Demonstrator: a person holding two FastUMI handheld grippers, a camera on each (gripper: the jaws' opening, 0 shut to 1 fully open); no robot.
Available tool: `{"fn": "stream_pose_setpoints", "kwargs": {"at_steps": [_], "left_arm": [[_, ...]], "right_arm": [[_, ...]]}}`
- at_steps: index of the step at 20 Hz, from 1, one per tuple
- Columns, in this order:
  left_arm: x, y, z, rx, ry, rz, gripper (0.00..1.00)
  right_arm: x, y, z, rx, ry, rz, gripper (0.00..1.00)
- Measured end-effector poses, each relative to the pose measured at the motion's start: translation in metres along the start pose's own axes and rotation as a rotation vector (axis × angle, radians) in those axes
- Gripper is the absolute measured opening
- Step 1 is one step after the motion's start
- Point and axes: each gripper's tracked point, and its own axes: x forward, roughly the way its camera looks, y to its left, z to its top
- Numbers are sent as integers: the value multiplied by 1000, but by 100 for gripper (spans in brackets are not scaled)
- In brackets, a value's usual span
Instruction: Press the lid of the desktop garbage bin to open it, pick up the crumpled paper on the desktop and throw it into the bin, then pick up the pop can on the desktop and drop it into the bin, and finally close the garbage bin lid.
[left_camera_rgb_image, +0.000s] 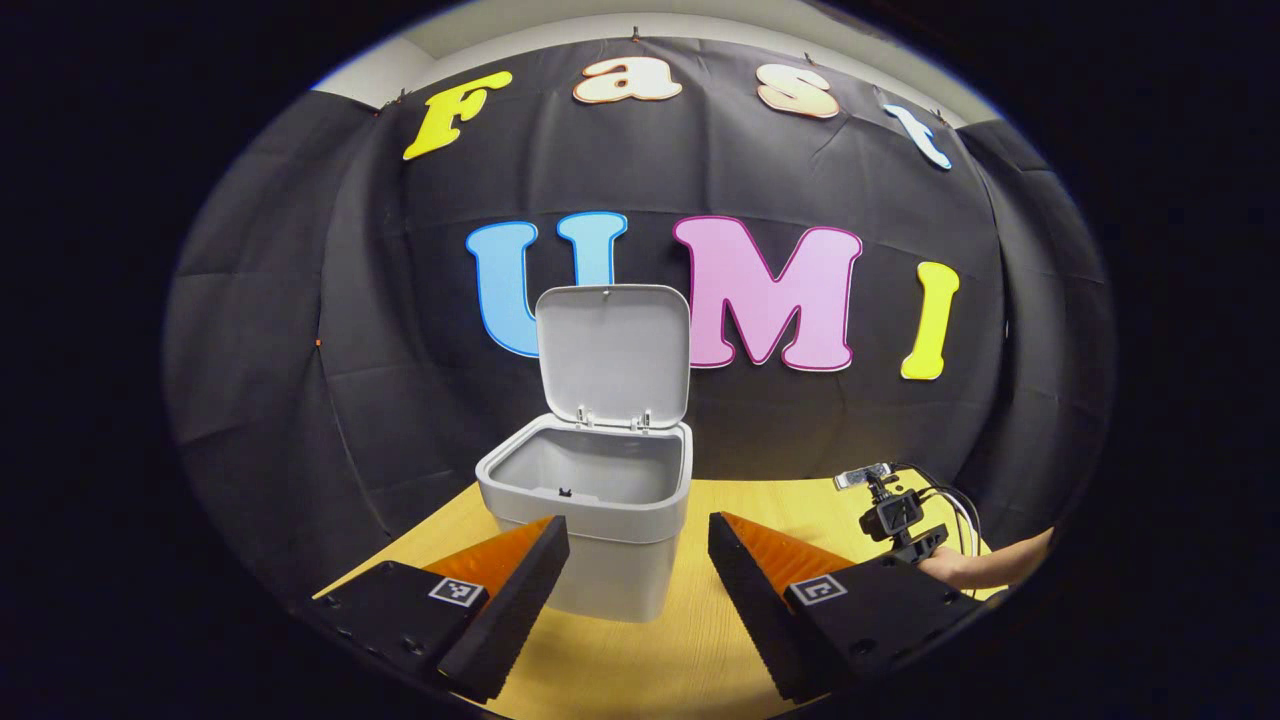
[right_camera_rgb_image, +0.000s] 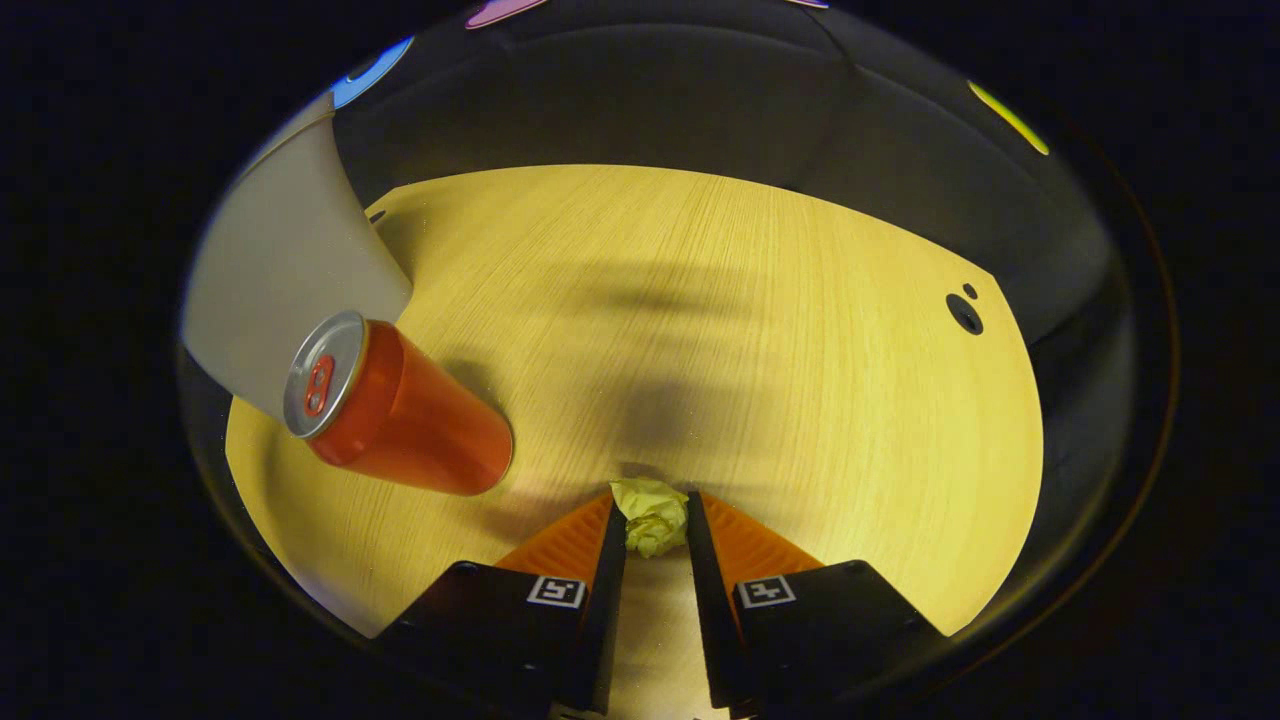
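The crumpled paper (right_camera_rgb_image: 652, 515), a small pale yellow wad, sat on the wooden desktop (right_camera_rgb_image: 760, 330) squeezed between the two fingers of the right gripper (right_camera_rgb_image: 654, 520), whose fingers pressed on it from both sides, so that gripper was clenched on the paper just above the table surface. To the left of it in the right gripper view stood the pop can (right_camera_rgb_image: 400, 410), red with a silver top and a red tab, upright on the desktop and well apart from the paper, its upper end overlapping the grey wall of the garbage bin (right_camera_rgb_image: 285, 290) behind it. In the left gripper view the garbage bin (left_camera_rgb_image: 600, 520) stood on the yellow wood desktop (left_camera_rgb_image: 640, 660) in front of the black booth wall, and its lid (left_camera_rgb_image: 612, 355) was raised upright on the hinges at the back rim, leaving the mouth open and the pale inside of the bin showing. The left gripper (left_camera_rgb_image: 638, 555) hung before the bin with its fingers spread wide, one to each side of the bin's front, touching nothing and holding nothing. Farther off to the right in that view, a person's hand (left_camera_rgb_image: 985, 567) held the other gripper's body (left_camera_rgb_image: 895, 515) low over the table, with a cable running from it toward the booth wall.
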Motion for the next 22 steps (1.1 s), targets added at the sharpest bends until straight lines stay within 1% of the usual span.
{"fn": "stream_pose_setpoints", "kwargs": {"at_steps": [2, 5, 8, 10, 11, 14, 16, 18, 20, 22], "left_arm": [[0, 3, -1, -3, -4, -5, 95], [3, 14, 5, -3, -17, 0, 95], [6, 29, 9, -10, -30, 2, 95], [7, 37, 11, -6, -40, -7, 95], [8, 42, 13, 1, -45, -10, 95], [9, 53, 17, 0, -59, -30, 95], [8, 60, 16, -24, -64, -43, 95], [7, 69, 15, -35, -70, -47, 95], [7, 79, 10, -43, -65, -53, 95], [7, 89, 10, -54, -64, -62, 95]], "right_arm": [[-19, -4, 13, 12, -44, -3, 40], [-61, 4, 43, 74, -134, 34, 40], [-106, 12, 79, 52, -246, 68, 40], [-132, 16, 106, 22, -327, 69, 40], [-147, 24, 121, 34, -367, 88, 40], [-187, 59, 162, 77, -466, 173, 39], [-205, 80, 185, 81, -499, 229, 39], [-214, 117, 203, 59, -515, 266, 39], [-221, 157, 216, 10, -533, 288, 39], [-225, 194, 222, -30, -537, 323, 39]]}}
